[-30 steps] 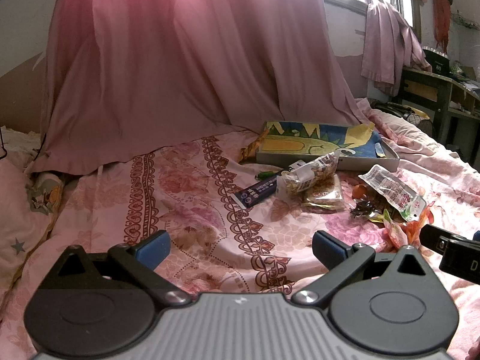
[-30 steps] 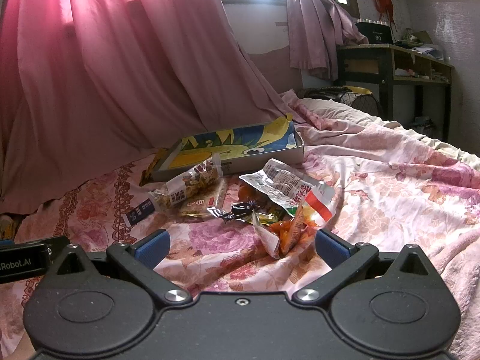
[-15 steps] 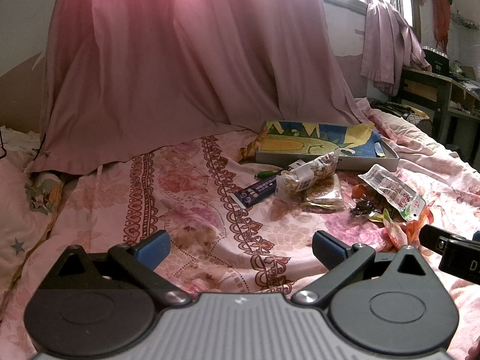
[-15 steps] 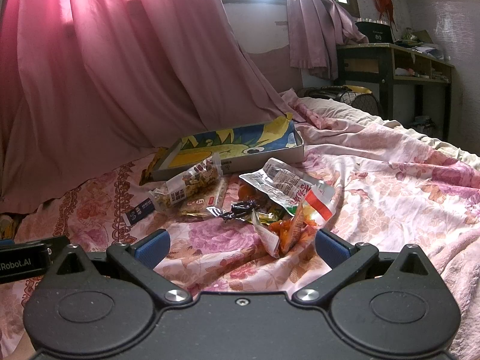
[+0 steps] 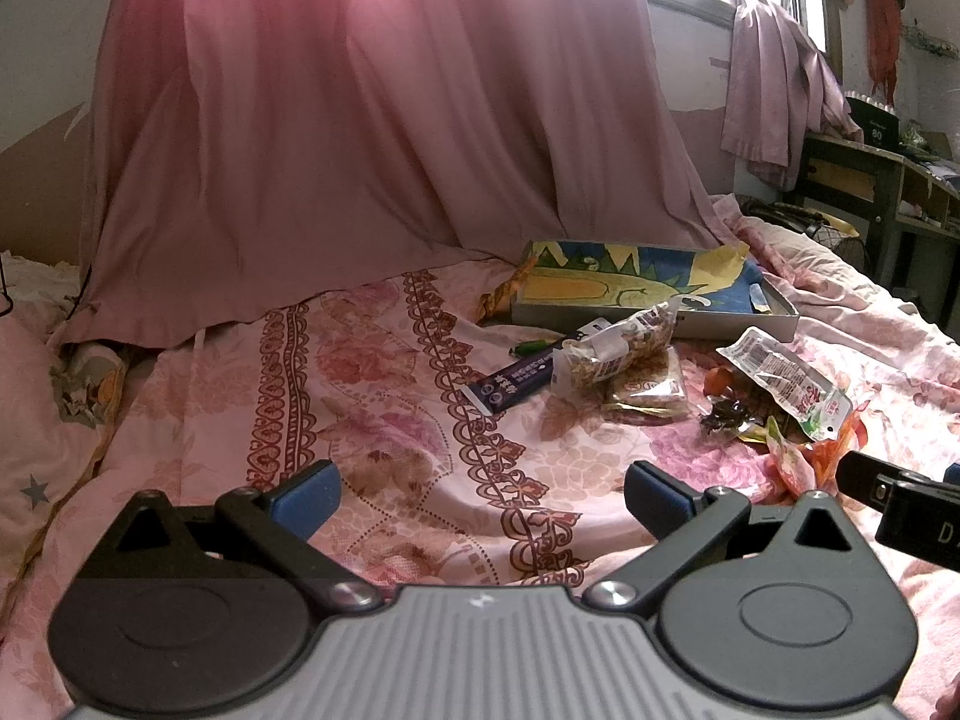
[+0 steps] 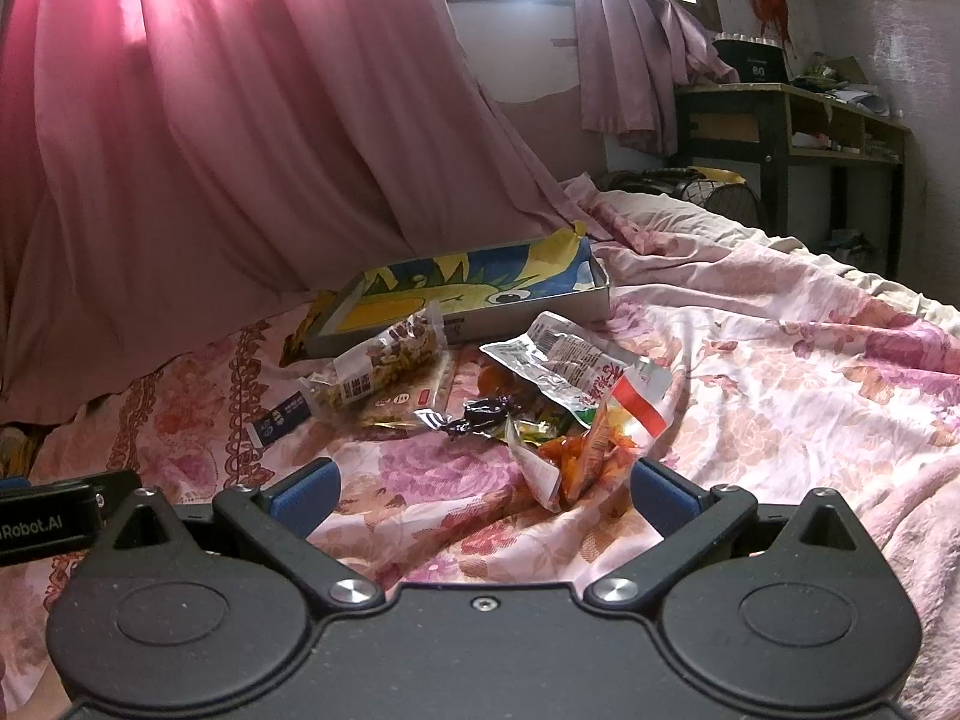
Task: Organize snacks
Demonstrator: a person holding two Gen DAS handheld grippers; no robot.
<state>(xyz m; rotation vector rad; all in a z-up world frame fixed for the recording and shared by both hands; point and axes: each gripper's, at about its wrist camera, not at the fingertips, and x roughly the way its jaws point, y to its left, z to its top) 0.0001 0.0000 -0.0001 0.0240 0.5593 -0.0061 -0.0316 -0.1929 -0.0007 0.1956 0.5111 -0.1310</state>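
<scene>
Both grippers hang low over a bed covered with a pink flowered sheet (image 5: 372, 420). The left gripper (image 5: 477, 495) has its blue-padded fingers (image 5: 306, 495) spread wide with only sheet between them, and the right gripper (image 6: 483, 489) is spread just as wide and holds nothing. In the left wrist view the black body of the right gripper pokes in at the right edge; in the right wrist view the left one shows at the left edge.

The snacks lie in a loose heap on the sheet, ahead of both grippers and just in front of a shallow box (image 5: 654, 291) lined with a blue and yellow cartoon picture. Nearest the box is a clear bag of nuts (image 5: 612, 345) — it lies over a flat packet of biscuits (image 5: 645, 390) and one end touches the box wall. A dark blue bar (image 5: 516, 381) sticks out from under the bag toward the left, with a small green item (image 5: 528, 349) beside it, too small to identify. To the right sits a silvery pouch with red print (image 6: 558, 363), a dark twisted candy wrapper (image 6: 480, 414), and an orange-filled packet (image 6: 576, 456) — this last one lies closest to the right gripper, just ahead of its fingers.

A pink curtain (image 5: 360, 150) drapes down onto the bed behind the box, and a dark wooden desk (image 6: 792, 126) stands by the far wall.
</scene>
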